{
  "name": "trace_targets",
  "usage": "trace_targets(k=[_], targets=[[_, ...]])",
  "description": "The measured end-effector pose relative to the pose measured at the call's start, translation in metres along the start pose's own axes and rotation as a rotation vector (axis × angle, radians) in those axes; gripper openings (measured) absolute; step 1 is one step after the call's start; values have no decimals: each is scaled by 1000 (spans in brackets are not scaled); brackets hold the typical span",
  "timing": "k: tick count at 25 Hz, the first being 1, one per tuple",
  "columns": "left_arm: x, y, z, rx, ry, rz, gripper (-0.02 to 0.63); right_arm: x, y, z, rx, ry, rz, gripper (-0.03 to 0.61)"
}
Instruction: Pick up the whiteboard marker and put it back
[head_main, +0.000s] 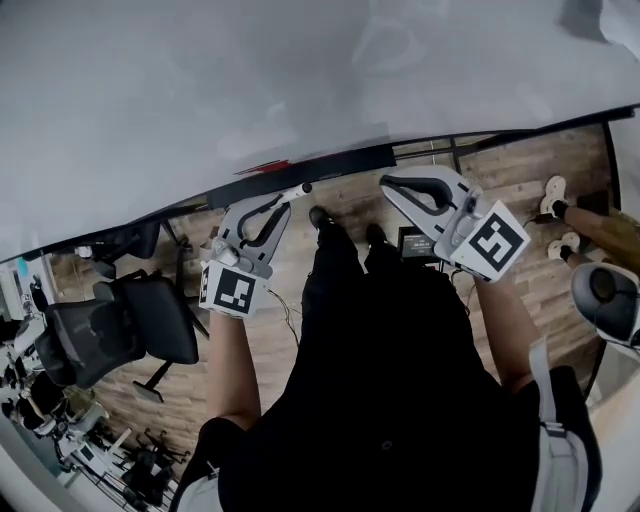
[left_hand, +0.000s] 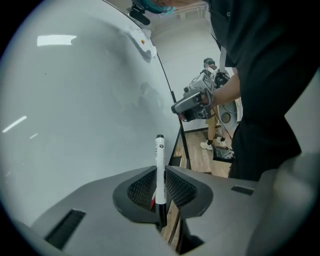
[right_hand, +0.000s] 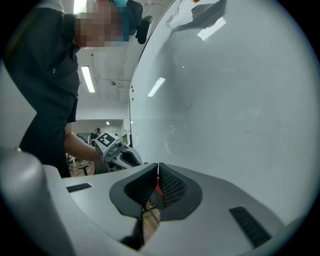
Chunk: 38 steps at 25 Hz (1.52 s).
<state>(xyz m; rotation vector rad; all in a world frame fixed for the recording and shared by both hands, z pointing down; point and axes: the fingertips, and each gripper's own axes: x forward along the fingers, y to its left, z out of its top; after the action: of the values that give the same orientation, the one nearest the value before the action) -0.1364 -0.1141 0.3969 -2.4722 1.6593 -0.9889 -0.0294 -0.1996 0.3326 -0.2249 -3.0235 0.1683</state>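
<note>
In front of the whiteboard (head_main: 300, 70) a person in dark clothing holds both tools up, the left gripper (head_main: 285, 203) and the right gripper (head_main: 392, 185) side by side and pointing toward the board's dark lower edge.

The head view gives the layout: wooden floor (head_main: 270, 330) under the board, a black office chair (head_main: 130, 325) off to the left, and a second person's shoes (head_main: 553, 195) at the right edge. What it shows poorly is what the left tool carries, only a short white stub poking past its tips close to the board's lower edge.

The left gripper view settles that. The whiteboard marker (left_hand: 160, 165) stands upright between the two ribbed pads, which press on it from either side, so the claw is clamped on it. The board fills the left of this view, and the right gripper appears farther along, held out in the person's hand.

The right gripper view shows what neither other view does: that claw's own pads meet at the tips, drawn together with nothing between them. The board curves away on its right, and the left gripper with its marker cube sits behind the jaws at the left.

The marker has a slim white barrel, black at both ends. The upper black end rises clear above the jaw tips, and the lower black part sinks into the gap behind the pads. A small dark print sits just under the top end. Whether it touches the board cannot be told.
</note>
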Motion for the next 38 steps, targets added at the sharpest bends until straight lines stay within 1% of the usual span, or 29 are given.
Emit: trace_targets(k=[7, 22, 30, 35, 38], targets=[[29, 6, -35, 85, 130, -43, 67, -8, -8, -10, 26, 28, -42, 21], [64, -2, -97, 128, 344, -134, 67, -29, -13, -20, 53, 45, -105, 20], [79, -10, -115, 180, 433, -171, 67, -47, -17, -27, 58, 52, -133, 20], [85, -10, -130, 189, 483, -176, 67, -49, -17, -34, 71, 64, -146, 21], [86, -9, -134, 196, 496, -183, 67, -50, -17, -36, 75, 70, -153, 20]])
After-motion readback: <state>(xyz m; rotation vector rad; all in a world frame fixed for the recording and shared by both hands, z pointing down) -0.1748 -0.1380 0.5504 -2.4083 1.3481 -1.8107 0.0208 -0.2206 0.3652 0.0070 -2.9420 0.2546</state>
